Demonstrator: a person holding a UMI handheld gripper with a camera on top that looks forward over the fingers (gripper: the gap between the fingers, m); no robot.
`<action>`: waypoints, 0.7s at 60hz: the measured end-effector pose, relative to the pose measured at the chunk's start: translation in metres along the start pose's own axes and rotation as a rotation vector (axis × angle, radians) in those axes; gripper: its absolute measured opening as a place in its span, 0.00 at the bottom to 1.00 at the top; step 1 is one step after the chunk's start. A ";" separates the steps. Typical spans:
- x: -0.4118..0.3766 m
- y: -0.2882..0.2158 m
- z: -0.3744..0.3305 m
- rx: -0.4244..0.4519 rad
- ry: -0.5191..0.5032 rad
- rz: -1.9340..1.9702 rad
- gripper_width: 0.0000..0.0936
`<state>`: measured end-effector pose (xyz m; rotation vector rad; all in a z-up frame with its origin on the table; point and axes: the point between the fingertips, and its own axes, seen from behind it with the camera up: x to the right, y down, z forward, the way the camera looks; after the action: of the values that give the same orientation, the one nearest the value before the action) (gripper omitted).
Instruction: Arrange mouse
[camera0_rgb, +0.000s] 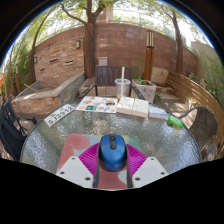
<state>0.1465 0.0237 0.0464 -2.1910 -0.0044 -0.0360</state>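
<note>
We found the small blue computer mouse with its dark scroll wheel (112, 152) lying directly between the two white fingers of our tongs (112, 165), resting on a red mouse mat (78, 150) spread over the round patterned-glass table (45, 140). Its long axis ran straight away from us, in line with the fingers, with the wheel end pointing forward toward the far side of the table and the rounded tail toward the tongs' throat. The magenta pads (90, 158) flanked its sides closely, but we could not tell whether they were pressing on the shell or merely standing beside it, so we would not say whether the tongs were clenched or released. That alignment was the relation we judged the coming move to turn on: the mouse sat square to the tongs, neither skewed left nor right, so any closing or shifting would act evenly across its narrow width rather than twisting it. Beyond the fingers, well apart from the mouse, stood a clear plastic cup (123, 87) and a scatter of flat boxes and papers (112, 104); a wooden fence and brick wall (120, 45) closed off the yard behind.
</note>
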 end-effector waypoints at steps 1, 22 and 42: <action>-0.003 0.006 0.004 -0.017 -0.002 0.001 0.42; -0.016 0.016 -0.049 -0.073 0.002 -0.019 0.92; -0.027 -0.023 -0.193 -0.052 0.045 -0.054 0.91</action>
<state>0.1148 -0.1198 0.1763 -2.2417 -0.0375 -0.1166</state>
